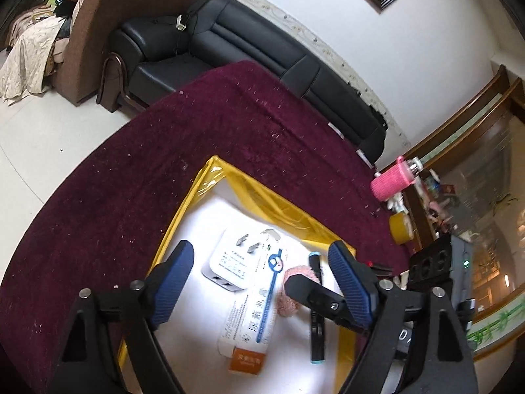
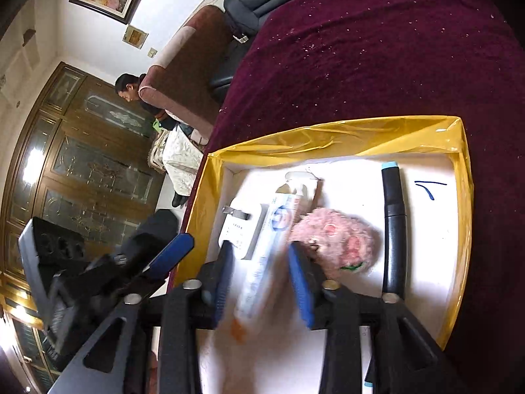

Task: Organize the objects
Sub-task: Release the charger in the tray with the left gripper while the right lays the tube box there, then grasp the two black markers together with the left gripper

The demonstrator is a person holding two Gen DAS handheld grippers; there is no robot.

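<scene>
The tube [image 2: 262,262], printed with blue Chinese characters and an orange end, is framed between the wide right gripper [image 2: 262,256] jaws inside the tray [image 2: 462,177]. The left gripper [image 1: 262,279] is spread wide above the charger [image 1: 229,262].

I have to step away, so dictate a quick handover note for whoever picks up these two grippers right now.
Left gripper: open, empty, hovering over the yellow-rimmed box.
Right gripper: open, straddling the toothpaste tube; the view is blurred, so contact is unclear.
In the box: white charger plug, toothpaste tube, pink fluffy toy, black marker.
Outside it, at the edge of the maroon tablecloth: pink bottle and yellow tape roll.
Done: four items sit in the box.
Left: probably the bottle and tape roll; confirm before moving them.
</scene>
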